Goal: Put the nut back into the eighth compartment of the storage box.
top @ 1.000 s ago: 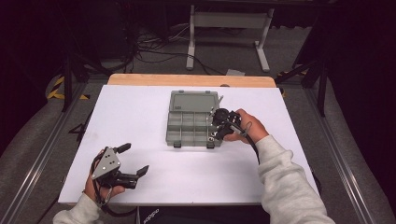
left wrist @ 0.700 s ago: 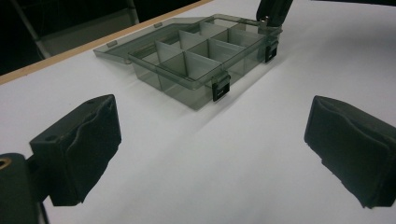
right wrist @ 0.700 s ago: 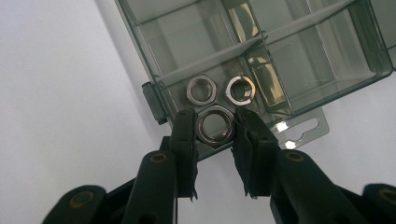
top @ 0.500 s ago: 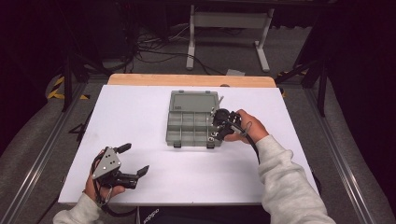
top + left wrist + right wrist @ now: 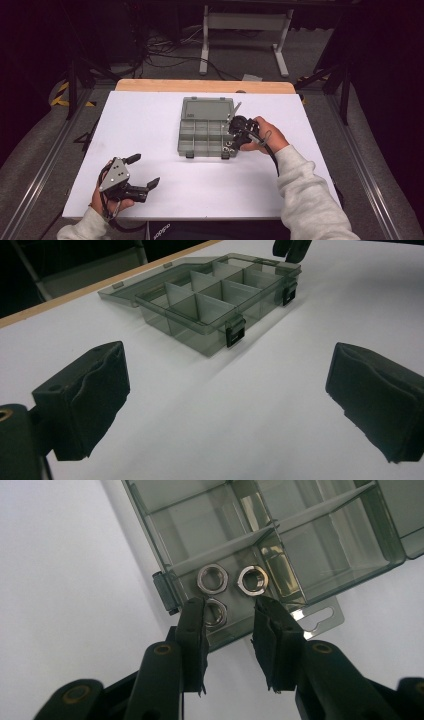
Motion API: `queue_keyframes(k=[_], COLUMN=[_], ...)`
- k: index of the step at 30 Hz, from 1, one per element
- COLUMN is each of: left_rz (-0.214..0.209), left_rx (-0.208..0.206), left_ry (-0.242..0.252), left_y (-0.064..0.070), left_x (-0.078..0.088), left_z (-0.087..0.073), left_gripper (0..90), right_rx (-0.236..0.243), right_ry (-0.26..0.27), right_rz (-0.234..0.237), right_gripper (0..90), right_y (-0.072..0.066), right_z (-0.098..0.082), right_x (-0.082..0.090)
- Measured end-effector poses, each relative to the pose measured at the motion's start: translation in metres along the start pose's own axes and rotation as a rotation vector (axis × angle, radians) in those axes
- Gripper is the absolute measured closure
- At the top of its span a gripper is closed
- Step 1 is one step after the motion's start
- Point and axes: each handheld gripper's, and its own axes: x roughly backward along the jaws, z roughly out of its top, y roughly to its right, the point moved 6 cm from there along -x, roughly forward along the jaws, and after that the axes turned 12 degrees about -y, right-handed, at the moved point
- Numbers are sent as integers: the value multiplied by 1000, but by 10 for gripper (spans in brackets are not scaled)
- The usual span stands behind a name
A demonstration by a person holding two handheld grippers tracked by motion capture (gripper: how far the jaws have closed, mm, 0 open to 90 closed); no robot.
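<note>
Three metal nuts (image 5: 229,587) in one corner compartment of the compartment box (image 5: 320,535), by a latch (image 5: 162,592); two side by side, the third partly behind a jaw. Other visible compartments bare. Box lid (image 5: 208,107) laid open flat on the white table (image 5: 150,120). Right gripper (image 5: 230,620) poised over that corner, jaws just opening a little, gap narrow, nothing pinched. Left gripper (image 5: 141,172) well apart near the table's front edge, jaws spread wide, empty. Two latches on the box front.
</note>
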Motion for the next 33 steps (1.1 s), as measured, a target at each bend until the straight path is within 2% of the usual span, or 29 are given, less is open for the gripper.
queue_keyframes(k=[5,14,19,25,30,33], left_rz=[0,1,1,-1,-1,-1], left_rx=[2,-1,0,0,0,0], left_ry=[-1,-3,-4,-5,-6,-6], left_y=[0,0,0,1,0,1], left_x=[0,-1,-1,-2,-2,-2], left_z=[0,0,0,0,0,0], left_gripper=[45,46,47,47,47,47], right_rx=[-16,-56,-73,-79,-125,-140], right_ry=[58,155,267,325,413,466], right_rz=[-16,-61,-89,-113,-143,-140], right_gripper=[625,495,392,326,243,200], right_y=[2,4,5,2,1,0], right_z=[0,-1,-2,-5,-9,-12], right_x=[7,20,28,30,34,36])
